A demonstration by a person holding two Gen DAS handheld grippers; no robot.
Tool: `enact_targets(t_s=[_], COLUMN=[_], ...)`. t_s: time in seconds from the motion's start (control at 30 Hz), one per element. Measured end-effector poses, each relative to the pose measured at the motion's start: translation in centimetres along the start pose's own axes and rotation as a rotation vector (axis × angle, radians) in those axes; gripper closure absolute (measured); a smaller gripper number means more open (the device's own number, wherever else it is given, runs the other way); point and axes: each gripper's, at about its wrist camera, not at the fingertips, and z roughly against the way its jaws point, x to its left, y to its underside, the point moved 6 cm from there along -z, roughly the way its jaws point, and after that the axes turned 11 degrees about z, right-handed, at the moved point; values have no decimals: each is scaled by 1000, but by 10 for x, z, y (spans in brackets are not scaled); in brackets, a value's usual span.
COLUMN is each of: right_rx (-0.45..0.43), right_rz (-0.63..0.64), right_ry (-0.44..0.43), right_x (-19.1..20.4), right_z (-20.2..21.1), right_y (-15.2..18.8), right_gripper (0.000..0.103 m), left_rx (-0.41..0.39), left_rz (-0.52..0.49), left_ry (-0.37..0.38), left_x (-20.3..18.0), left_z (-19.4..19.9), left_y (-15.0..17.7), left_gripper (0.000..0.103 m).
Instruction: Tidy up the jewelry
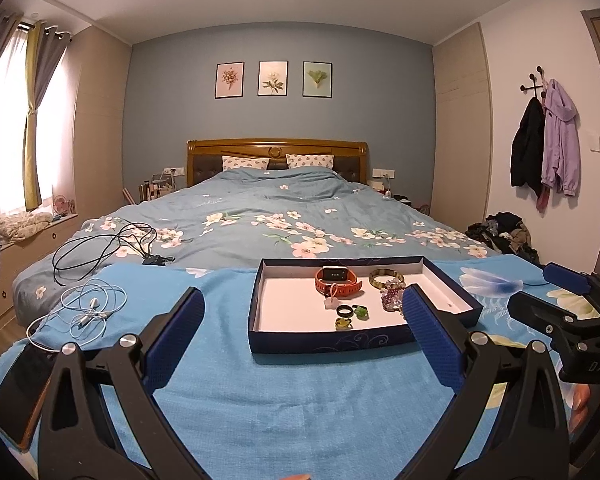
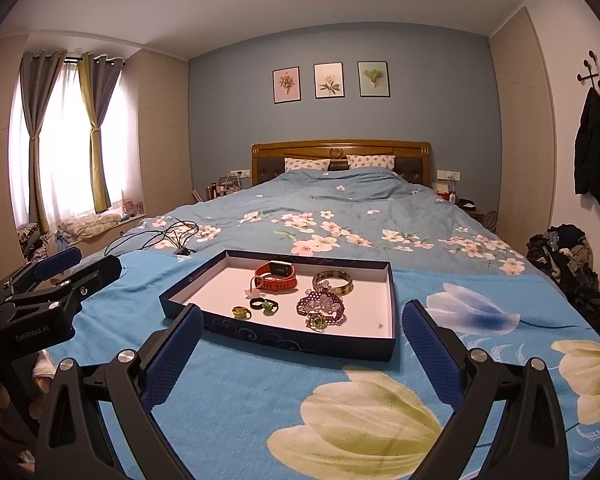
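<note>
Ahead: jewelry tray beyond open right hand-held gripper.

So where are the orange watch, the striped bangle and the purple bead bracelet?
orange watch (image 2: 276, 275): right wrist view, on its strap.
striped bangle (image 2: 333, 283): right wrist view, on its near rim.
purple bead bracelet (image 2: 321, 307): right wrist view, on the bead cluster.

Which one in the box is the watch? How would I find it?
Find the bed, then the shallow dark blue box on the bright blue blanket at its foot. The watch lies toward the box's far side, left of the bangle. It alone has an orange strap and a dark screen.
</note>
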Motion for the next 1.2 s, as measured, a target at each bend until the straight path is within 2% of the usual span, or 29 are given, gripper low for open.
enact_targets(t_s=[0.67,1.2], right_rx=[4,2], right_rz=[-13,-16], right_ry=[7,14], right_x=[2,0], right_z=[1,-1], right_y=[1,-2], right_gripper=[7,7], left_rx=[-46,-49], left_rz=[-6,-6], left_ry=[-11,-13], left_x=[-2,-4], left_z=[7,6], left_y=[-5,-4], left_gripper=[6,6])
